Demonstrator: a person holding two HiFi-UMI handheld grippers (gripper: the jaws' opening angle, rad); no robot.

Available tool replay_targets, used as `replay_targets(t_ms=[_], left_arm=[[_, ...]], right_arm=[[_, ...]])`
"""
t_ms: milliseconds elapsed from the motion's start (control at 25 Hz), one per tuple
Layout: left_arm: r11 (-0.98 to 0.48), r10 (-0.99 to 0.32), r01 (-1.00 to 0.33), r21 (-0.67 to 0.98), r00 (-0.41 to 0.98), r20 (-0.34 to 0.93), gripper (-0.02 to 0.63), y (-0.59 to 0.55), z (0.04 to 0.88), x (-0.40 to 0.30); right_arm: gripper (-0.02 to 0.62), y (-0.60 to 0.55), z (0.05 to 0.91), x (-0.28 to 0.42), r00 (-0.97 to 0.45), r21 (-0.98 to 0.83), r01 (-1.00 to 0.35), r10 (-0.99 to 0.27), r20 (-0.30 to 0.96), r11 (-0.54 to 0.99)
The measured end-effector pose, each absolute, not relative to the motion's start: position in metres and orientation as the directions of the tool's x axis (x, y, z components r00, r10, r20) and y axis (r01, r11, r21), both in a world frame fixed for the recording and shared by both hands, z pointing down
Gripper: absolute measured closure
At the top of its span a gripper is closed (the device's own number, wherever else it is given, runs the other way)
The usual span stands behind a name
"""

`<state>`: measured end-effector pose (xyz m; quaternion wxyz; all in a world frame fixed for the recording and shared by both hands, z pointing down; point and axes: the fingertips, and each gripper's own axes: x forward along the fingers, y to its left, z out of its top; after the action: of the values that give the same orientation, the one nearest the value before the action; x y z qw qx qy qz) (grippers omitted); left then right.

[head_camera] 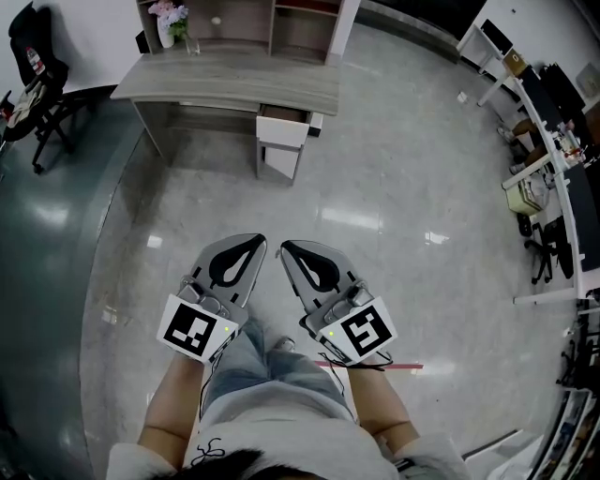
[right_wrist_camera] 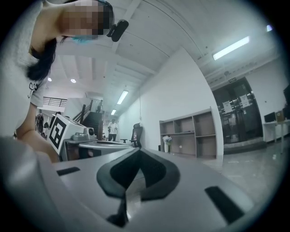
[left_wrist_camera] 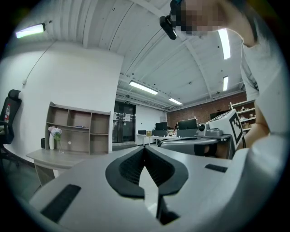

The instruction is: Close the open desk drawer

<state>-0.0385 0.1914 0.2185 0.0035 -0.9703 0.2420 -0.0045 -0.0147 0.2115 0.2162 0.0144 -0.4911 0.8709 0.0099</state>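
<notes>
A grey wooden desk stands at the far side of the floor. Its white drawer sticks out open at the desk's right end. Both grippers are held close to the person's body, well short of the desk. The left gripper is shut with nothing in it, and its dark pads meet at the tip. Beside it, the right gripper is also shut and empty, and the two tips lean toward each other. The left gripper view shows the desk low at the left.
A vase of flowers stands on the desk, with a shelf unit behind it. A black office chair is at the far left. White desks with clutter line the right side. Polished floor lies between me and the desk.
</notes>
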Motion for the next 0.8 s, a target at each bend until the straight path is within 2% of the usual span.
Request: replay_targets(t_ms=[240,800], left_arm=[[-0.903,-0.429,-0.429,-0.007,0.903,0.014,0.600,0.149,0.221,-0.037],[-0.953,-0.301,-0.301,-0.022,0.954,-0.006,0.600,0.011,0.214,-0.045]], right_arm=[[0.588,0.171,0.218,-0.017,-0.499,0.007,-0.867,-0.867,-0.009,0.499],[0.588,0.039,0.211,-0.021,-0.371,-0.007,-0.928,-0.928,-0.045,0.371]])
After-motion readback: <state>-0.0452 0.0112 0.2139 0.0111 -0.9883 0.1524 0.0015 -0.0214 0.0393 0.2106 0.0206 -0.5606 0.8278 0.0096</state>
